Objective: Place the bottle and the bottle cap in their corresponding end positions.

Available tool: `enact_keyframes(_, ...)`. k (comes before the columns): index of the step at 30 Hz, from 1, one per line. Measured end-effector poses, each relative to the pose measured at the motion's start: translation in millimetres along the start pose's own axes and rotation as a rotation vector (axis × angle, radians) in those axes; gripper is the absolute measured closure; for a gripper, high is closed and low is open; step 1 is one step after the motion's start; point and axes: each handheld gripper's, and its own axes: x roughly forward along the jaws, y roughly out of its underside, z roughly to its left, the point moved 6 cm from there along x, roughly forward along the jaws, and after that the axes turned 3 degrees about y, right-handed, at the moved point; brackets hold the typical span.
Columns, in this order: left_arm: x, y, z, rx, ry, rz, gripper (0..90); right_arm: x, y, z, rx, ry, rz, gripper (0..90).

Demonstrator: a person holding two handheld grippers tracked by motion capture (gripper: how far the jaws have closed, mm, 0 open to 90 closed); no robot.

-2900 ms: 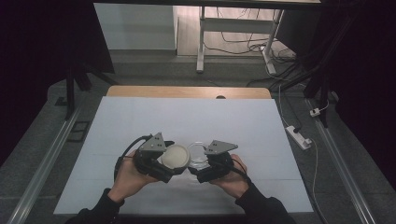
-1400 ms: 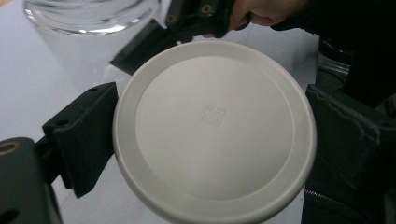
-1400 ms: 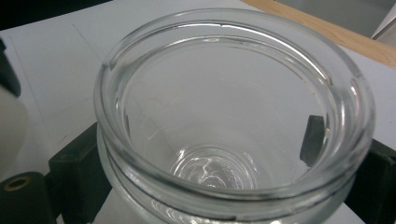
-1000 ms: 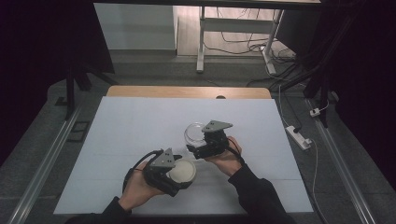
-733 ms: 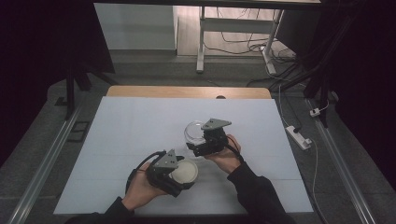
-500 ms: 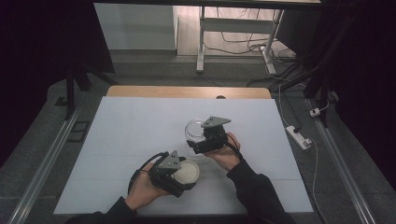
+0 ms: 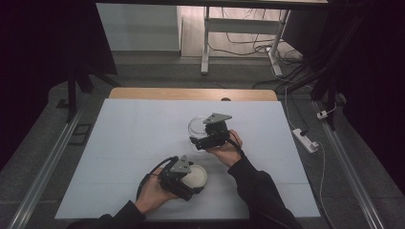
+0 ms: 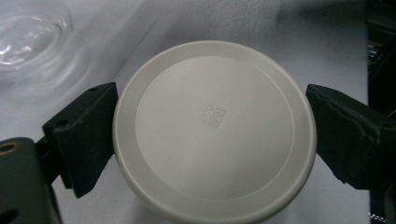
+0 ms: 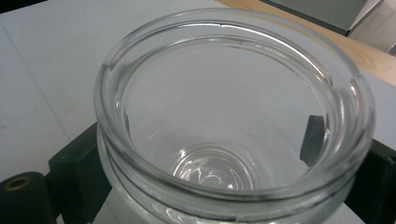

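Note:
A round off-white lid point(image 7: 197, 175) lies flat between the jaws of my left gripper point(image 7: 191, 179) near the table's front edge. In the left gripper view the lid point(image 8: 212, 130) spans the whole gap, with my left gripper point(image 8: 210, 135) shut on its rim from both sides. An empty clear glass jar point(image 7: 195, 125) stands upright mid-table, held by my right gripper point(image 7: 198, 134). Seen from the right gripper view, the jar point(image 9: 233, 28) has an open mouth and my right gripper point(image 9: 224, 158) is clamped on its body below the rim. The jar point(image 8: 32, 32) also appears blurred at upper left in the left gripper view.
A white sheet point(image 7: 129, 133) covers the table, with a wooden strip point(image 7: 191, 94) along the far edge. On the floor to the right lies a power strip point(image 7: 305, 140) with cables. A metal frame leg point(image 7: 205, 43) stands beyond the table.
The two grippers were together at front centre; now the right has carried the jar away toward mid-table and the left holds the lid low at the front, drifting slightly right.

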Motion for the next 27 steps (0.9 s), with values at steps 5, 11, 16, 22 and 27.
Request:
enact_keyframes(5,7.8,2.8,4.1,-0.007,-0.008,0.015,8.0,6.9,-3.3,-4.1,0.007,0.009,0.0,6.4)
enact_keyframes(11,13.2,4.6,7.7,-0.011,-0.016,0.026,8.0,16.6,-8.0,-9.8,0.017,0.021,-0.003,6.4)
enact_keyframes(16,17.7,6.4,10.2,-0.003,-0.024,0.044,8.0,25.4,-12.1,-9.9,0.014,0.022,-0.004,6.4)
enact_keyframes(22,20.5,6.8,13.2,0.0,-0.04,0.055,8.0,35.9,-12.8,-9.3,-0.005,0.032,0.007,6.3)
enact_keyframes(27,25.6,9.8,16.4,-0.007,-0.051,0.078,7.9,41.7,-10.4,-11.0,-0.007,0.046,0.016,6.3)
